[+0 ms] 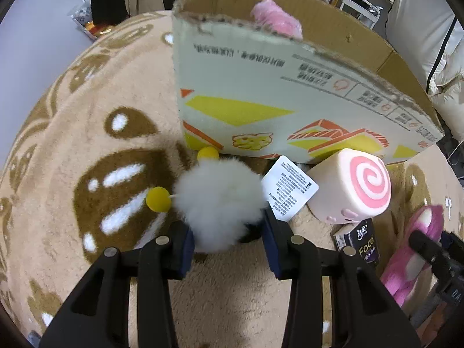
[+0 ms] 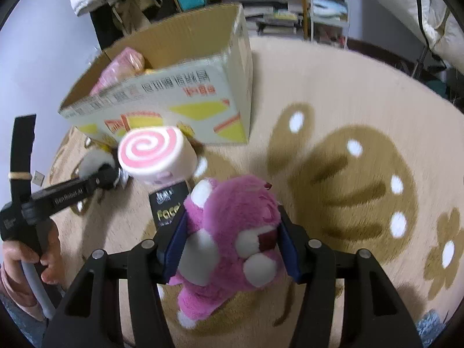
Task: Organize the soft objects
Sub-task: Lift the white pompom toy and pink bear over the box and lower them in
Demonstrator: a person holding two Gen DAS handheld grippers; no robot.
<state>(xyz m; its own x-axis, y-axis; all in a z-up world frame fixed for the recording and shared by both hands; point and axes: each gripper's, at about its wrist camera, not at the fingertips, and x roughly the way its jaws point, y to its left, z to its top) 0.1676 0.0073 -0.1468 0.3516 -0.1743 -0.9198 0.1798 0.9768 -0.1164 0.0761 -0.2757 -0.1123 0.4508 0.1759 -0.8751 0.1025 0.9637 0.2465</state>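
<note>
A white fluffy toy (image 1: 217,203) with two yellow balls and a paper tag (image 1: 290,187) lies on the rug in front of the cardboard box (image 1: 261,110). My left gripper (image 1: 227,240) is shut on its fluff from both sides. In the right wrist view my right gripper (image 2: 232,240) is shut on a pink plush bear (image 2: 232,217) and holds it above the rug. The bear also shows at the right edge of the left wrist view (image 1: 411,249). A pink-swirl roll plush (image 1: 351,188) (image 2: 156,153) stands by the box. A pink soft item (image 2: 121,66) lies inside the box (image 2: 174,98).
A black tissue pack (image 2: 169,203) lies on the rug beside the roll plush. The beige patterned rug (image 2: 348,87) stretches wide to the right of the box. A person's hand (image 2: 43,258) holds the left gripper's handle at the left edge. Shelves and clutter stand behind.
</note>
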